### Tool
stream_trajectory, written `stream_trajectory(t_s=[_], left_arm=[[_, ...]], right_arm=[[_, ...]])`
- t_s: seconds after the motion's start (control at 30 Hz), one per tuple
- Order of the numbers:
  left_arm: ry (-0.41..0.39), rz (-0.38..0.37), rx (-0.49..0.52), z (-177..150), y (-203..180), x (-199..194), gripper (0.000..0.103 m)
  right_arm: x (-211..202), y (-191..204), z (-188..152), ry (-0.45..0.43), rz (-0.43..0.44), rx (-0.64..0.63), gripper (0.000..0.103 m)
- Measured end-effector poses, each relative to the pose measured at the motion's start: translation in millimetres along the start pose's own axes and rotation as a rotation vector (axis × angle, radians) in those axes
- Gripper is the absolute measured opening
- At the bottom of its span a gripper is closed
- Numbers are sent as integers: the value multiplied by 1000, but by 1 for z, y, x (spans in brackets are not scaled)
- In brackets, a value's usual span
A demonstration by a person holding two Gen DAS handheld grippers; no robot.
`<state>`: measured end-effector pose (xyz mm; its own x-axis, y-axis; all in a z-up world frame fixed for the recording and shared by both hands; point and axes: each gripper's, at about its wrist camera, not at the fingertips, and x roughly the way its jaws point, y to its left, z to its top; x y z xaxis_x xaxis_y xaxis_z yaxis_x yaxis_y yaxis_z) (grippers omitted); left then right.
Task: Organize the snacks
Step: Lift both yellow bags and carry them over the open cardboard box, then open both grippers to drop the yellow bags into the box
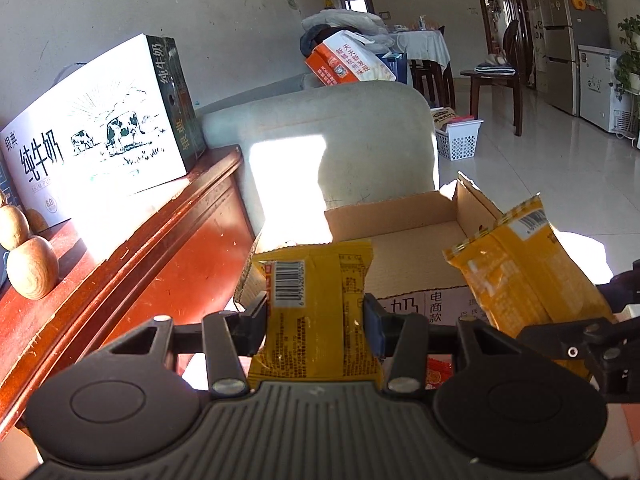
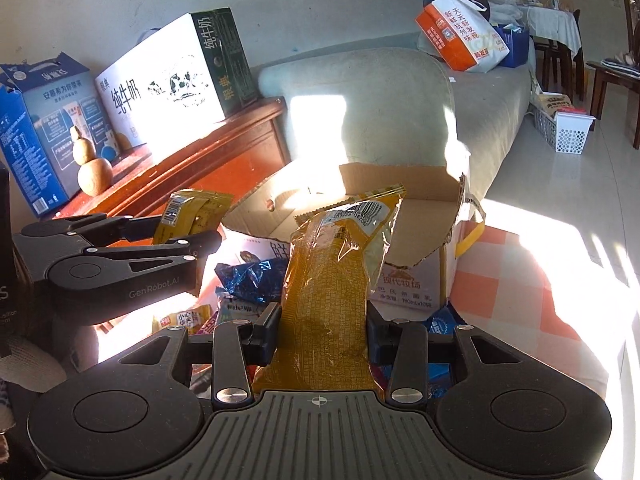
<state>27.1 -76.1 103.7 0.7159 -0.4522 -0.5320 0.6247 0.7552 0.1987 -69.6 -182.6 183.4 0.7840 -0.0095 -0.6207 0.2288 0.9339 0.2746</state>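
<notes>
Right wrist view, crinkled yellow snack packet [image 2: 324,312], barcode on top, upright.

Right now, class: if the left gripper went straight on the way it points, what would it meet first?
Most likely the open cardboard box directly ahead; the left gripper, holding its yellow snack packet, seems aimed into it, though depth is unclear.

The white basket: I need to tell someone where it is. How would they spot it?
Follow the grey sofa to its far end. On the pale floor tiles beside it stands the white basket, perforated with small holes and holding packets, unlike the brown cardboard box nearby.
</notes>
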Motion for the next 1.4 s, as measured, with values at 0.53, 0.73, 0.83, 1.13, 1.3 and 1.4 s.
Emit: stream_trajectory(t_s=[0.53,0.73,0.83,1.13,1.3,1.4], left_arm=[[-27,-35,-41,38,13,56,47],[-7,-52,-51,48,13,81,47],[13,-52,-55,52,12,96,47],[71,-29,-101,56,11,127,80],[81,-54,-133,58,21,112,84],[94,-54,-145,55,29,100,87]], right_arm=[[40,-17,54,-65,-11,48,41],[59,-25,66,-67,-28,67,41],[70,-27,69,-63,-45,75,41],[93,-39,77,-82,-106,160,51],[83,-43,76,-73,-90,184,71],[75,-40,73,-60,-57,164,71]])
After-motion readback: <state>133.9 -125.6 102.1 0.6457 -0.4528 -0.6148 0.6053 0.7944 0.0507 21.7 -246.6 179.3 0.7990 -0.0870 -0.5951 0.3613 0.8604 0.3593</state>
